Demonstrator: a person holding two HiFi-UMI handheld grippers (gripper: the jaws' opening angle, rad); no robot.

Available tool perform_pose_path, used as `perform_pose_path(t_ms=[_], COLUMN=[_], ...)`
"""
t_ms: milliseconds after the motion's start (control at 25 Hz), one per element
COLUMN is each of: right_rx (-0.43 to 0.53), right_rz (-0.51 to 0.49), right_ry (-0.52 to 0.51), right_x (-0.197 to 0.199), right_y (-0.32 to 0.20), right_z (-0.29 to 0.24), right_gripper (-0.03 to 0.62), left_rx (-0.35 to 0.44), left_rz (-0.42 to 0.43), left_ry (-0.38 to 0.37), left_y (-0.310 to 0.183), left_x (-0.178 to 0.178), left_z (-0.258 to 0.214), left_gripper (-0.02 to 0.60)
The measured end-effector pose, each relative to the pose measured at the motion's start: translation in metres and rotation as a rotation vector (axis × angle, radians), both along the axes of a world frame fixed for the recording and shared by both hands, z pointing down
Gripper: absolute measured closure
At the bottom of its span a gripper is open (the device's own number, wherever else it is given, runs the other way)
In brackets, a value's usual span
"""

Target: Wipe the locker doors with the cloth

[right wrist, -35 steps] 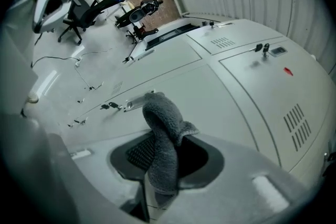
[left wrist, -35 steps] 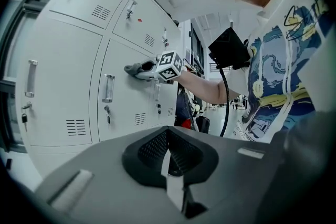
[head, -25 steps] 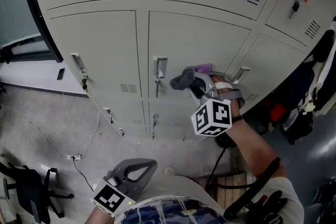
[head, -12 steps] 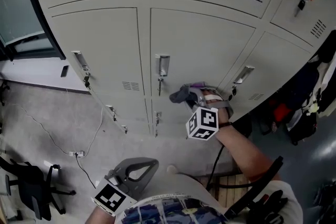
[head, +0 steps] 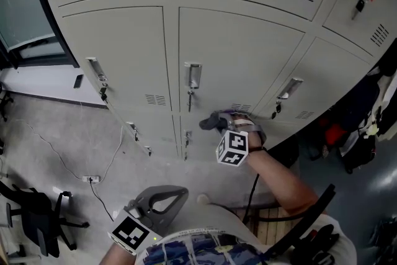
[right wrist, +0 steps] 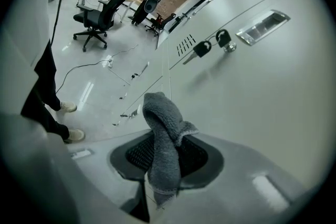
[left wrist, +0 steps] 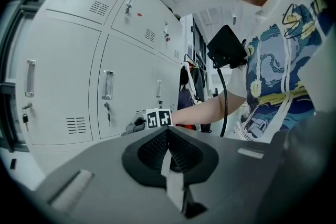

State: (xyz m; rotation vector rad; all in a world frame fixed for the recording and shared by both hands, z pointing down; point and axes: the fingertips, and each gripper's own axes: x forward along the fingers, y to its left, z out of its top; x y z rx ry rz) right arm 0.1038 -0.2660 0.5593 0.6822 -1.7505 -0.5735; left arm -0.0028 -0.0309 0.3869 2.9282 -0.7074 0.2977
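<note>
The grey locker doors [head: 236,53] fill the upper half of the head view. My right gripper [head: 218,123] is shut on a grey cloth [head: 209,122], which is pressed against the bottom of the middle door, just below its vent slots. In the right gripper view the cloth [right wrist: 164,131] sticks up folded from the right gripper [right wrist: 160,168], with the door [right wrist: 257,97] close on the right. My left gripper [head: 166,197] hangs low by the person's body, away from the lockers. Seen in its own view, the left gripper [left wrist: 167,135] is shut on nothing.
Door handles [head: 193,75] with keys [head: 190,98] stick out from the lockers. A cable and power strip [head: 90,180] lie on the floor at left, near an office chair [head: 34,220]. Dark bags and clothes [head: 360,127] hang at the right.
My right gripper has slid the cloth down the middle door, from handle height to the door's bottom edge. The left gripper has stayed where it was.
</note>
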Motion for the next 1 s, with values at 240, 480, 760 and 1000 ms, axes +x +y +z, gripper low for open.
perform_pose_path(t_ms=[240,480,760,1000], right_rx=[-0.023,0.082,0.346,0.497], right_rz=[-0.007,-0.061,-0.085,-0.077], right_ry=[-0.029,-0.109,-0.144,-0.141], right_x=[-0.003,-0.021,-0.031,-0.039], right_y=[0.016,0.042,0.042,0.035], right_z=[-0.022,-0.129,-0.272,-0.349], right_gripper=[0.480,0.480,0.480,0.480], left_rx=[-0.008,-0.019,0.000,0.011], left_rz=[0.010,0.027,0.054,0.053], left_ry=[0.002,0.016,0.029,0.035], left_y=[0.001,0.002,0.008,0.013], left_x=[0.001,0.002,0.003,0.000], left_z=[0.002,0.007,0.003,0.000], left_gripper=[0.578,0.578,0.578,0.578])
